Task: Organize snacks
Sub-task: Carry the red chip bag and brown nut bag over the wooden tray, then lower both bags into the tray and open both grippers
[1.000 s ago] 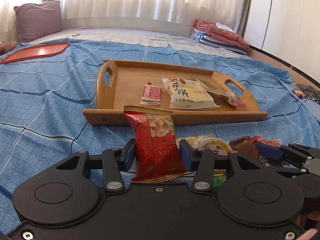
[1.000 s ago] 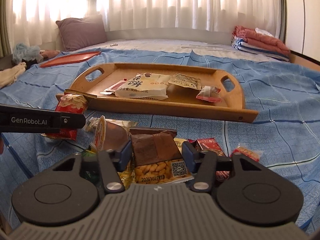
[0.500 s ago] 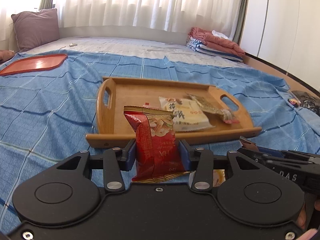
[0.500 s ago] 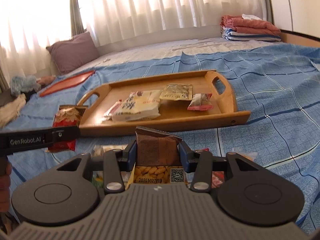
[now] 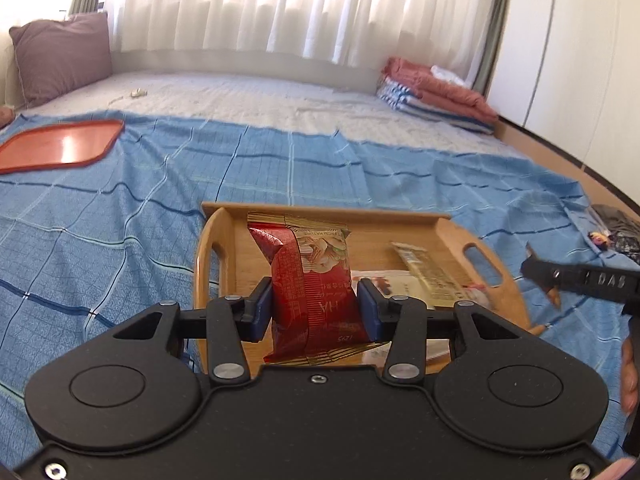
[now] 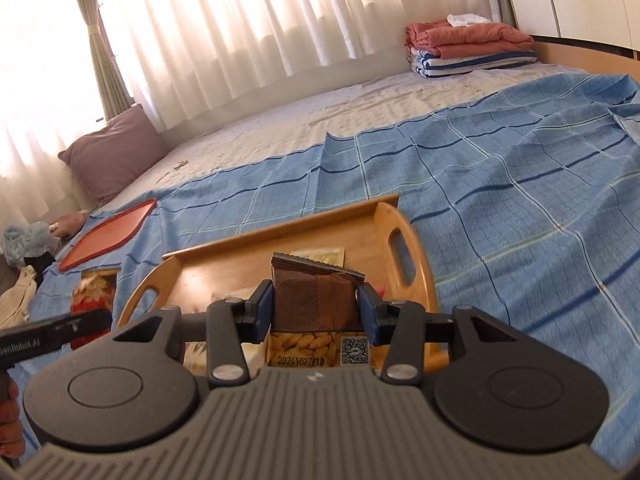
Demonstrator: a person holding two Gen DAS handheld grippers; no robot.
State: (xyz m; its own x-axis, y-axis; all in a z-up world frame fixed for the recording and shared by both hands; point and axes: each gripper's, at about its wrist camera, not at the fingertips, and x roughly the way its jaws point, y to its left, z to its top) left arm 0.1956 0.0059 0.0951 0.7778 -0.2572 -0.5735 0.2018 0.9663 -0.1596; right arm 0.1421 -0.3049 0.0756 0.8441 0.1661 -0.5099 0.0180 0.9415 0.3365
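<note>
My left gripper point(image 5: 316, 308) is shut on an upright red snack packet point(image 5: 312, 272), held above the left half of the wooden tray point(image 5: 204, 264). My right gripper point(image 6: 316, 312) is shut on a brown peanut packet point(image 6: 314, 300), held over the same tray point(image 6: 280, 236) near its right handle. A gold packet point(image 5: 428, 272) and a white packet point(image 5: 396, 280) lie in the tray. The right gripper point(image 5: 540, 272) shows at the right edge of the left wrist view. In the right wrist view the left gripper point(image 6: 92, 318) with its red packet point(image 6: 90, 288) shows at the left.
The tray sits on a blue checked sheet point(image 5: 120, 240) over a bed. A red tray point(image 5: 60, 144) lies at the far left, a purple pillow point(image 5: 60, 60) behind it. Folded blankets point(image 5: 436, 96) are stacked at the far right. A dark cloth point(image 5: 616, 232) lies at the right edge.
Both grippers rose and moved forward with their packets, from the loose snacks on the sheet to above the tray. The right view has tilted.
</note>
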